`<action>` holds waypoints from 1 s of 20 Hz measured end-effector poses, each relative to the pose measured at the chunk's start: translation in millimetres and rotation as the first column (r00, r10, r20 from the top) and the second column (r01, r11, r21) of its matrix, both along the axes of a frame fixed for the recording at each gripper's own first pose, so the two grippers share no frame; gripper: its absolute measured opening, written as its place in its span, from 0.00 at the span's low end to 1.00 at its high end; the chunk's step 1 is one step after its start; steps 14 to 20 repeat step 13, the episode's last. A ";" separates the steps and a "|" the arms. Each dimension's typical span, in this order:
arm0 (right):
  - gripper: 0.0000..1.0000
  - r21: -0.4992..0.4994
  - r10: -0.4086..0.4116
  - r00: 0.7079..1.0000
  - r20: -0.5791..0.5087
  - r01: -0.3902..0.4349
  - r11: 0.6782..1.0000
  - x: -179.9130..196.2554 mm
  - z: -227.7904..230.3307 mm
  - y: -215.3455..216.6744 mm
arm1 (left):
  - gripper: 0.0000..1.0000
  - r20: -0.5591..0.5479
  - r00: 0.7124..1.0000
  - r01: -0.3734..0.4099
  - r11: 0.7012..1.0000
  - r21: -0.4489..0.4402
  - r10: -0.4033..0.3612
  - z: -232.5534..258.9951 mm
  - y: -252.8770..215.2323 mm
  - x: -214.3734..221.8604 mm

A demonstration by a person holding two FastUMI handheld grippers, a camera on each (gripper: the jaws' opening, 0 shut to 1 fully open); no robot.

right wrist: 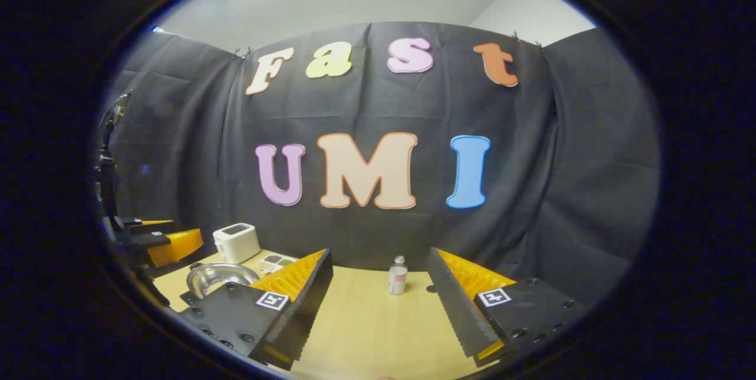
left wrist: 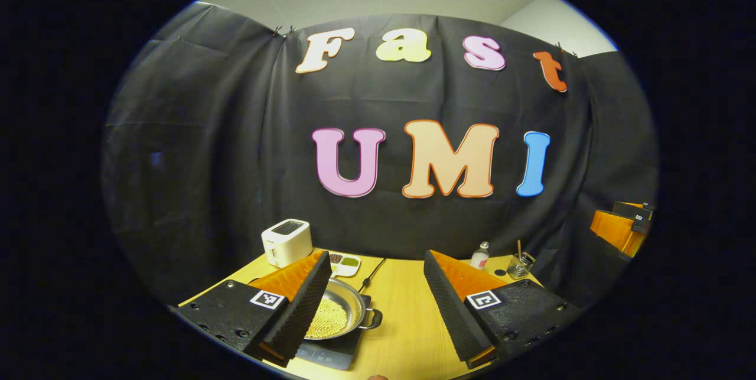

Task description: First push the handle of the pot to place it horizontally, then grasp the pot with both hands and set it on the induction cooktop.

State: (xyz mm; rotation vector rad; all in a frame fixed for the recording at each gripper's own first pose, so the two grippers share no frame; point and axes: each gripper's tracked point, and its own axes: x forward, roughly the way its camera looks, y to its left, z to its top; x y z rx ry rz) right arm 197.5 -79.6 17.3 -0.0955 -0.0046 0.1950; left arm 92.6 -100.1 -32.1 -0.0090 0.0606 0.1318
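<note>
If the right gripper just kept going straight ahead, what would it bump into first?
Probably the small bottle standing on the table, about in line with the open right gripper. Depth is hard to judge; if it passes over the bottle, the black cloth wall comes next.

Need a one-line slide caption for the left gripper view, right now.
Open left gripper held above the table, with the pot sitting on the induction cooktop.

The left gripper (left wrist: 378, 303) has two wedge-shaped fingers (left wrist: 295, 309), black and ribbed on the inner faces, orange along the backs. Each sits on a black block studded with screws and carries a square black-and-white marker (left wrist: 266, 299). The right gripper (right wrist: 381, 303) has the same build, with its own markers (right wrist: 495, 296).
</note>
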 end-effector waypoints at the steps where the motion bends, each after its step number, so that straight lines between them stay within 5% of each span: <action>1: 0.93 -0.001 -0.010 1.000 0.011 0.010 1.000 -2.6 3.1 -8.8 | 0.93 0.021 1.000 0.005 1.000 0.016 -0.005 3.8 -6.9 -0.7; 9: 0.94 -0.003 -0.058 0.998 0.019 0.058 0.998 -19.1 4.5 -47.6 | 0.92 0.067 0.993 0.096 0.994 0.052 -0.100 7.5 -65.2 4.1; 20: 0.94 -0.015 -0.073 0.997 0.025 0.073 0.997 -17.3 6.2 -56.5 | 0.96 0.062 0.991 0.115 0.992 0.050 -0.118 3.7 -75.5 7.2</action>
